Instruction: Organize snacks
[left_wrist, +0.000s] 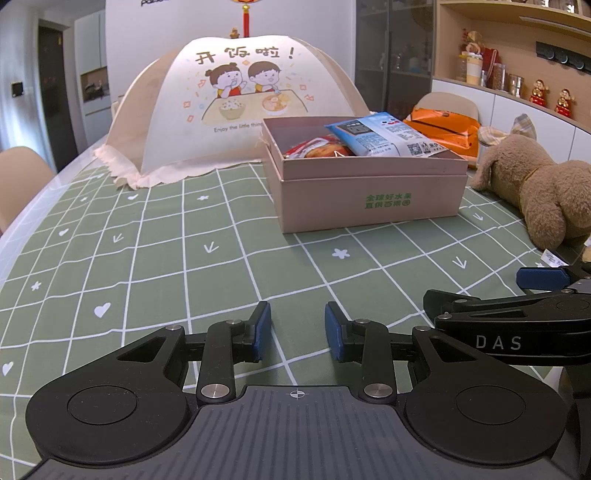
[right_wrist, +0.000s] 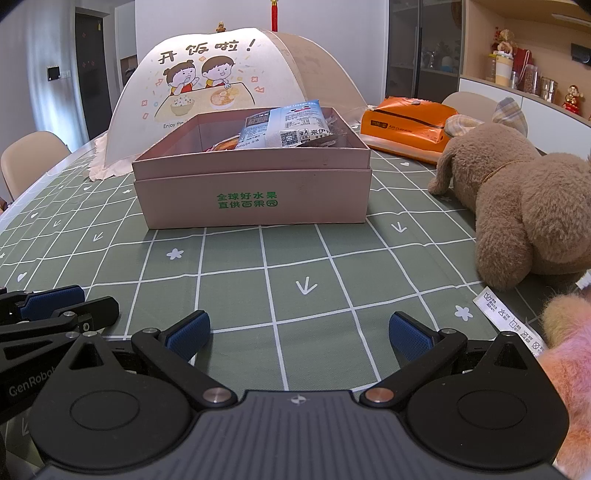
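Note:
A pink cardboard box (left_wrist: 369, 195) (right_wrist: 255, 206) with green print stands on the green checked tablecloth (left_wrist: 166, 258) (right_wrist: 295, 258). Inside lie a blue-and-white snack packet (left_wrist: 384, 136) (right_wrist: 288, 125) and a red-orange packet (left_wrist: 317, 147), mostly hidden in the right wrist view. My left gripper (left_wrist: 297, 332) hovers over the cloth well short of the box, jaws a little apart, nothing between them. My right gripper (right_wrist: 299, 332) stands beside it, wide open and empty. Each gripper shows at the edge of the other's view.
A mesh food cover (left_wrist: 236, 99) (right_wrist: 221, 81) with a cartoon stands behind the box. An orange package (left_wrist: 447, 129) (right_wrist: 406, 125) lies at the back right. A brown plush dog (left_wrist: 535, 184) (right_wrist: 517, 199) lies right of the box, and a pink plush toy (right_wrist: 565, 369) sits near my right gripper.

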